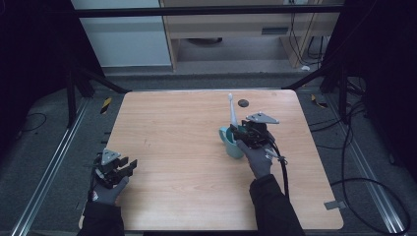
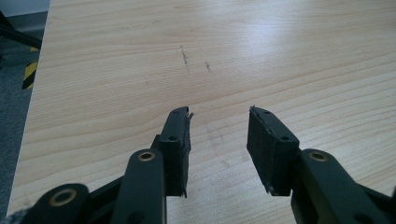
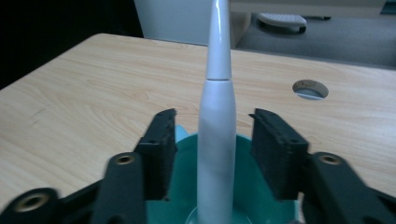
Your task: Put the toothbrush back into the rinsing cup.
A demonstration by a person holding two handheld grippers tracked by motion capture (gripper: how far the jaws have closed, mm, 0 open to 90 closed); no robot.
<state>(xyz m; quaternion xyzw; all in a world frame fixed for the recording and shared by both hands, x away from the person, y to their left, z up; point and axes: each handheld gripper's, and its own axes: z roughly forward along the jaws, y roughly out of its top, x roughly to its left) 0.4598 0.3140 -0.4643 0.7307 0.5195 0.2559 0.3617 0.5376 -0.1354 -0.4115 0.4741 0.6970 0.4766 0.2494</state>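
- An electric toothbrush [image 3: 216, 116] stands upright in a teal cup [image 1: 230, 142] on the right half of the wooden table [image 1: 187, 147], its white neck rising well above the rim.
- The right gripper [image 3: 212, 140] sits at the cup, its jaws parted on either side of the toothbrush handle, a gap showing between each pad and the handle; it grips nothing.
- The left gripper [image 2: 218, 147] hovers near the table's near left corner, well apart from the cup, jaws spread wide over bare wood with nothing between them.
- A round cable hole [image 3: 310, 88] lies in the tabletop beyond the cup.
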